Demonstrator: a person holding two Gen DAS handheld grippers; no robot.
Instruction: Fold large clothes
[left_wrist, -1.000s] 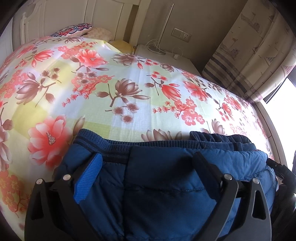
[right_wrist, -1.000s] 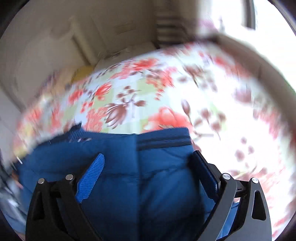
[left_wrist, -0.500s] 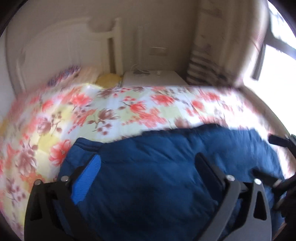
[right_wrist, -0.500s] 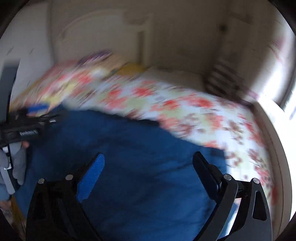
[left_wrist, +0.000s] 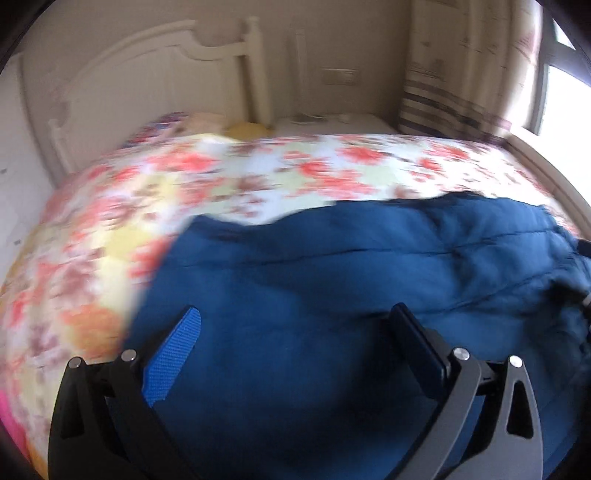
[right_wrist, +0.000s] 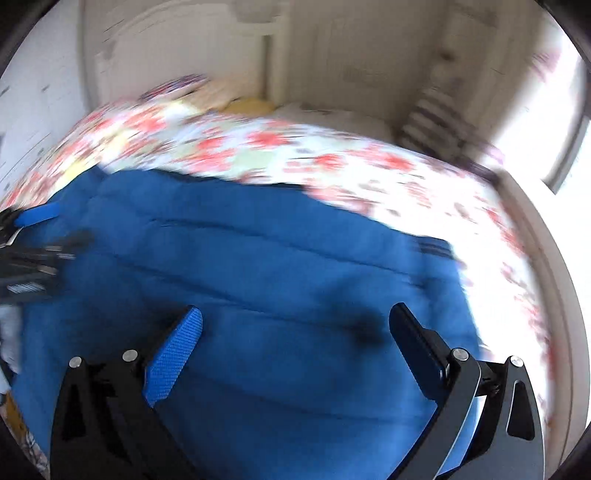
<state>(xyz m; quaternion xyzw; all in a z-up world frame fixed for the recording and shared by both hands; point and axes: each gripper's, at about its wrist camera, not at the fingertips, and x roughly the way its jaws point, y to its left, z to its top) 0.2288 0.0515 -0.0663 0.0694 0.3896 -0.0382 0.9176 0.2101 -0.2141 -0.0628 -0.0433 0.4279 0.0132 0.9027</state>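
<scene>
A large blue quilted jacket (left_wrist: 351, 280) lies spread across the near part of a bed with a floral sheet (left_wrist: 258, 177). It also fills the right wrist view (right_wrist: 258, 280). My left gripper (left_wrist: 295, 332) is open and empty above the jacket's left part. My right gripper (right_wrist: 295, 332) is open and empty above its right part. The left gripper shows blurred at the left edge of the right wrist view (right_wrist: 33, 236). Both views are motion-blurred.
A white headboard (left_wrist: 147, 85) and pillows (left_wrist: 177, 122) stand at the far end of the bed. A white nightstand (left_wrist: 332, 125) sits beside it. A striped curtain (left_wrist: 454, 85) and a bright window (left_wrist: 565, 96) are at the right.
Both grippers have pulled back and risen from the jacket's ribbed hem. The views now take in the whole jacket, which lies spread wider, and the headboard.
</scene>
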